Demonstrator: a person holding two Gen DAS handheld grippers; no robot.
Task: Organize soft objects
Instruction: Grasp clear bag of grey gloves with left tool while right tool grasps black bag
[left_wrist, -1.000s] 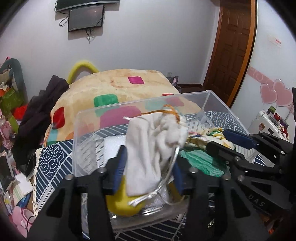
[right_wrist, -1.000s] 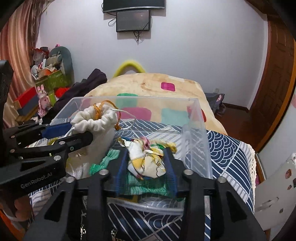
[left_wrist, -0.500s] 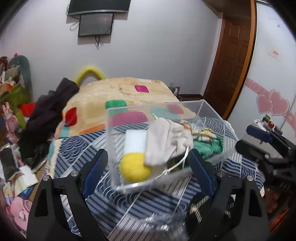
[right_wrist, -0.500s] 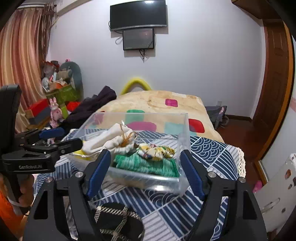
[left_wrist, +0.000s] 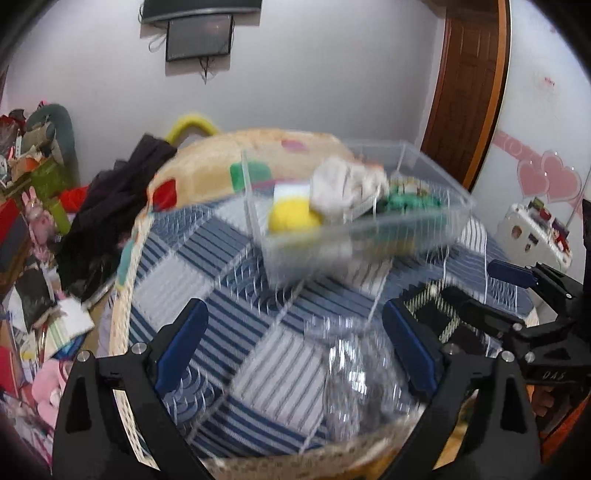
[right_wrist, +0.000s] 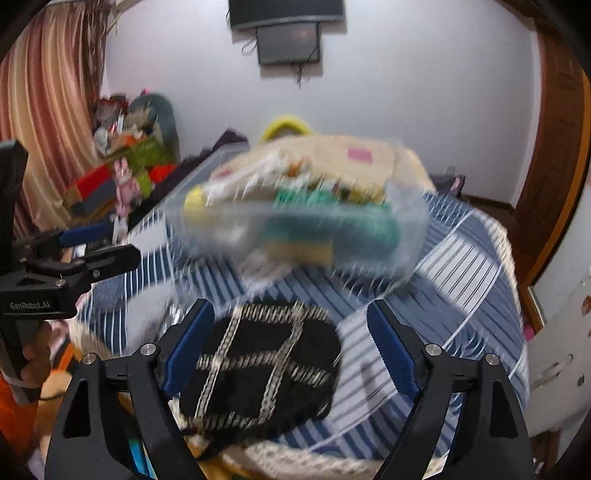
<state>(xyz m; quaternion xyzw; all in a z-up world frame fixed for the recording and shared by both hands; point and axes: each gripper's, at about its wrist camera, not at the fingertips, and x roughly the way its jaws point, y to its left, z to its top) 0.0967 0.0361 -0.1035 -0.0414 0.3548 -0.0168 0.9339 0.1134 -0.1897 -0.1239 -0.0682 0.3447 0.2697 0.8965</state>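
Observation:
A clear plastic box (left_wrist: 436, 225) stands on the blue striped table (left_wrist: 221, 266). It holds a yellow ball (left_wrist: 291, 219), a white drawstring pouch (left_wrist: 340, 184) and green knit fabric (left_wrist: 410, 201); the box also shows blurred in the right wrist view (right_wrist: 295, 229). My left gripper (left_wrist: 295, 343) is open and empty, well back from the box, above a crumpled clear bag (left_wrist: 354, 373). My right gripper (right_wrist: 291, 347) is open and empty over a black pouch with silver stripes (right_wrist: 262, 369).
A bed with a patterned blanket (left_wrist: 207, 173) lies behind the table. Dark clothes (left_wrist: 107, 206) and cluttered toys (left_wrist: 33, 206) are at the left. A wooden door (left_wrist: 469, 85) is at the back right. The table's woven edge (left_wrist: 122, 314) is near.
Both grippers let go of the cloth items in the box, opened, and pulled back toward the table's near edge. The views are blurred by motion now.

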